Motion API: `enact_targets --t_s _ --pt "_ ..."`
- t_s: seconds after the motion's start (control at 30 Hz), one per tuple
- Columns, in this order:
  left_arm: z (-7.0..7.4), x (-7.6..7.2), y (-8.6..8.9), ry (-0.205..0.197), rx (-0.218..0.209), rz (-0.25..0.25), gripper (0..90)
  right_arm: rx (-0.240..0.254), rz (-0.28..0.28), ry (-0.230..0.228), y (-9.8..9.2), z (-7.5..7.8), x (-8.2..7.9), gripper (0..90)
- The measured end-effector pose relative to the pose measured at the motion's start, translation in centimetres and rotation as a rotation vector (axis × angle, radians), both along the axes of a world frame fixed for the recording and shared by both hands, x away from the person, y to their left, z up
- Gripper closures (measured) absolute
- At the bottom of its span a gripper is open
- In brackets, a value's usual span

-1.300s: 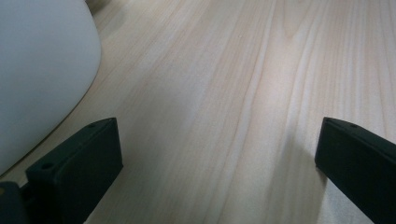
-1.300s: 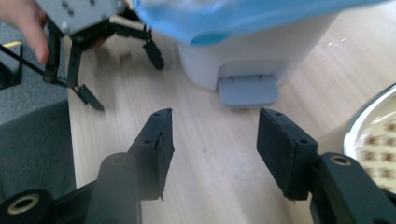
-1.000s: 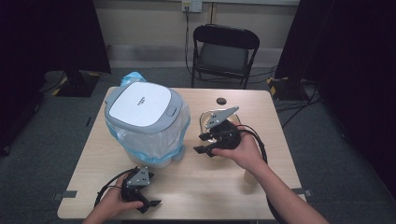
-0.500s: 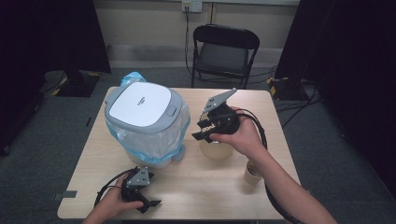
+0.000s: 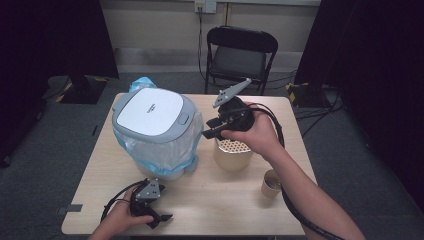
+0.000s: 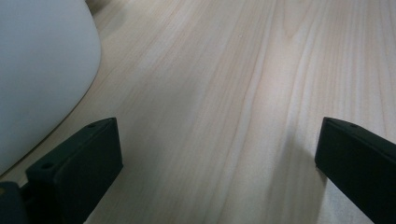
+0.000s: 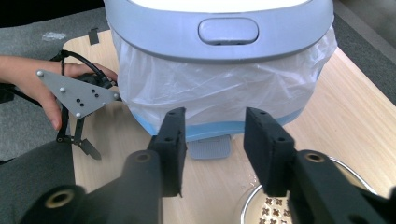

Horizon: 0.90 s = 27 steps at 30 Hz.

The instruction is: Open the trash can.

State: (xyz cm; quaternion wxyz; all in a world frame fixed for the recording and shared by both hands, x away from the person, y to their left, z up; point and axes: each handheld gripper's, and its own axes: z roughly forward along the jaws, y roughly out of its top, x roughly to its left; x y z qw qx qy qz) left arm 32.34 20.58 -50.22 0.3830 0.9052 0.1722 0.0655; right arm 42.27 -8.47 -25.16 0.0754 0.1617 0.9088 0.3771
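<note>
Lifted since the earlier frame: right gripper [image 5: 212, 130], jaws just closing partway on nothing, now aimed at grey-lidded white bin with plastic liner [image 5: 155, 132] just ahead. Lid not yet pressed. Left gripper [image 5: 157, 216] spread, resting idle. Below, perforated beige cylinder [image 5: 231, 155]; pale wooden table [image 5: 220, 200], dark room, black folding chair [image 5: 240, 52] beyond.

High view looks down on the table [image 5: 240, 200]; both gripper views (close, low) share its tabletop.
</note>
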Motion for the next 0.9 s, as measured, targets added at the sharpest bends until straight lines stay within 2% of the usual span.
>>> enact_targets --t_s 0.13,0.47,0.67,0.9 --pt "0.0 0.0 0.0 -0.001 0.002 0.001 0.0 0.001 0.002 0.002 0.1 0.4 0.2 64.3" --pt "0.0 0.0 0.0 -0.001 0.001 0.001 0.0 0.023 0.0 0.041 0.7 1.5 0.9 76.1" --pt "0.0 0.0 0.0 0.005 -0.002 0.001 0.0 0.031 -0.003 0.026 1.4 2.1 1.0 83.3" --pt "0.0 0.0 0.0 0.006 -0.005 0.001 0.0 0.057 0.001 0.026 2.5 2.4 1.3 85.7"
